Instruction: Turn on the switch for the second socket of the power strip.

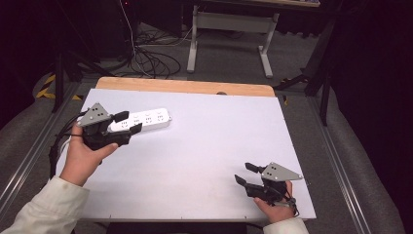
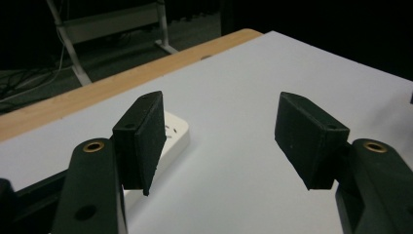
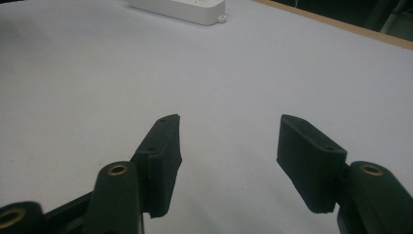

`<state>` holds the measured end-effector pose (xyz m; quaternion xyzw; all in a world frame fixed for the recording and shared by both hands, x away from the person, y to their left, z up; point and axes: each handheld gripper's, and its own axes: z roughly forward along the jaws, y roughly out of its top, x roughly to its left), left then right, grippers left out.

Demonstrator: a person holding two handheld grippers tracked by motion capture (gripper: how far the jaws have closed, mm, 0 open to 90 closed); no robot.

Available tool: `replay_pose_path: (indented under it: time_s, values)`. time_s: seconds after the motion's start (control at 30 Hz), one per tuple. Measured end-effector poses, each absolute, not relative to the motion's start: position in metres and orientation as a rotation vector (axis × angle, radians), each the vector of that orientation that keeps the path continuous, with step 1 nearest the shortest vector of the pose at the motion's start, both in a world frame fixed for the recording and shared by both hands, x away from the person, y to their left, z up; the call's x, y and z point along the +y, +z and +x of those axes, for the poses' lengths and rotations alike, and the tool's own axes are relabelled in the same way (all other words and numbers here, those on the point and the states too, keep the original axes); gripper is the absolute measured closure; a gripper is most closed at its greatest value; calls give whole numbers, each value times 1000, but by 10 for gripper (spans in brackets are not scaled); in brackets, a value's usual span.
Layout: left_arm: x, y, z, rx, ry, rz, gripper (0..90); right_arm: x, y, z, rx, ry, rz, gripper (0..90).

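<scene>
In the upper left of the high view, a white rectangular plastic power strip (image 1: 146,119) lies flat on the pale grey worktop (image 1: 204,146), with the left gripper (image 1: 129,123) at its near end, jaws spread wide and released, gripping nothing. In the left gripper view the strip (image 2: 173,136) peeks out just behind the left-hand jaw, not between the pads. The right gripper (image 1: 243,174) rests low at the lower right of the high view, also released and empty, well apart from the strip. To take the strip well, the left gripper should probably centre its jaws across the narrow width and close squarely, so it doesn't pivot. The strip's near end is hidden by the gripper, any cord cannot be made out, and the sockets are too small to read.
</scene>
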<state>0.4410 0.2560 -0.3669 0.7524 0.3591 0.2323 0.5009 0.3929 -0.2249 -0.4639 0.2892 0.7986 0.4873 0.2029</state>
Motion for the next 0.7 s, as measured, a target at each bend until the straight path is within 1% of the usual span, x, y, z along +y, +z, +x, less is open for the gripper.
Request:
replay_pose_path:
  time_s: [0.1,0.2,0.37,0.5,0.63,0.7]
  values:
    - [258,-372,431,868,515,1827,361,-226,-464,392,2225,1359,808,421]
    - [260,-378,422,861,457,1808,334,-227,-464,391,2221,1362,812,419]
    - [262,-387,408,831,417,1803,318,-226,-464,391,2225,1356,809,418]
    - [262,-402,399,832,374,1802,318,-225,-464,391,2227,1362,805,416]
    - [263,-416,391,831,357,1800,318,-226,-464,391,2227,1359,808,415]
    - [265,-423,388,829,369,1801,318,-226,-464,391,2226,1359,810,416]
